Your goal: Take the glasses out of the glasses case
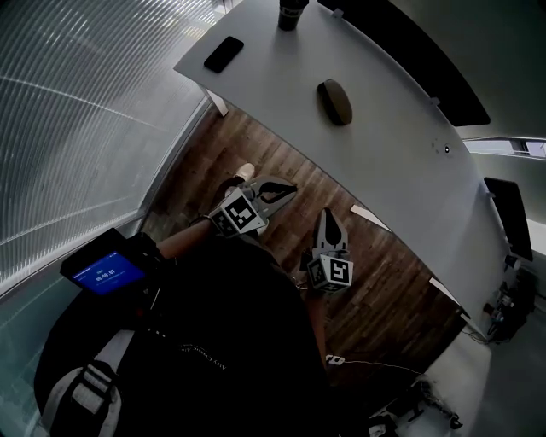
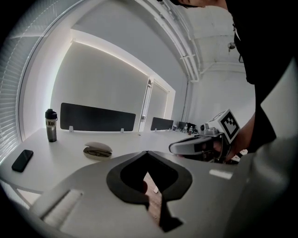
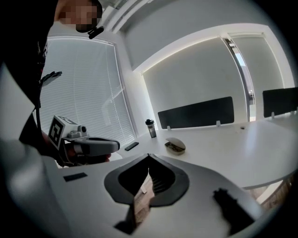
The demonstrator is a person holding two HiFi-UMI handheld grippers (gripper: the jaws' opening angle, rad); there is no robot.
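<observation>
The glasses case [image 1: 334, 101], a brownish oval, lies on the white table [image 1: 401, 128]. In the left gripper view the glasses case [image 2: 97, 150] has its lid partly raised and dark glasses show inside. In the right gripper view the case [image 3: 175, 145] is also far ahead. My left gripper [image 1: 288, 190] and right gripper [image 1: 328, 215] hang over the wooden floor, short of the table's near edge. Both are shut and empty, their tips meeting in each own view: left gripper [image 2: 147, 152], right gripper [image 3: 149, 155]. Each sees the other beside it: right gripper [image 2: 195, 145], left gripper [image 3: 91, 145].
A black phone [image 1: 223, 54] lies near the table's left end, and a dark bottle [image 1: 290, 13] stands beyond it. Black divider screens [image 2: 97, 118] line the table's far side. Slatted blinds [image 1: 77, 128] cover the window on the left. Wooden floor [image 1: 384, 282] lies under me.
</observation>
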